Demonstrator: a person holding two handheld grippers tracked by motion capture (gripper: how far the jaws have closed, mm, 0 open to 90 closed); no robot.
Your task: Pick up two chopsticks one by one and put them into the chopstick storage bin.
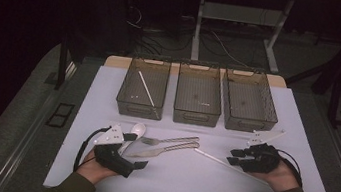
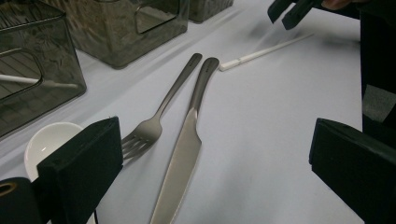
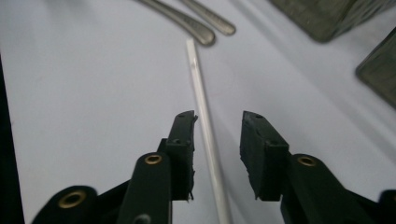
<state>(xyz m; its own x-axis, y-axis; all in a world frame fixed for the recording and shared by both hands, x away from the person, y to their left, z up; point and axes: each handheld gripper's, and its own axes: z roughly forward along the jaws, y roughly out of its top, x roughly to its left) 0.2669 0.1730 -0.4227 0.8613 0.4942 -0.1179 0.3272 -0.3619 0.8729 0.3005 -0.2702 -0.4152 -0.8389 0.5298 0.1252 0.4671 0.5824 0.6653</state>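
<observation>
High view: left hand-held gripper [image 1: 134,149], jaws spread, flanks fork [image 1: 168,140] and knife [image 1: 163,149] on the bench [image 1: 186,184]; right hand-held gripper [image 1: 237,156], jaws parted, straddles white stick [image 1: 220,159], not pinching.

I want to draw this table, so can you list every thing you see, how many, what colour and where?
bins: three, see-through dark grey, in a row at the far side of the table.
chopstick in bin: one, white, lying slanted in the left bin.
chopstick on table: one, white, between the right tongs' open jaws.
fork: one, silver, middle of the table, beside the knife.
knife: one, silver, right next to the fork.
spoon: one, white, by the left tongs.
table: one, white top.
left tongs: black, open, near the cutlery.
right tongs: black, open.
</observation>
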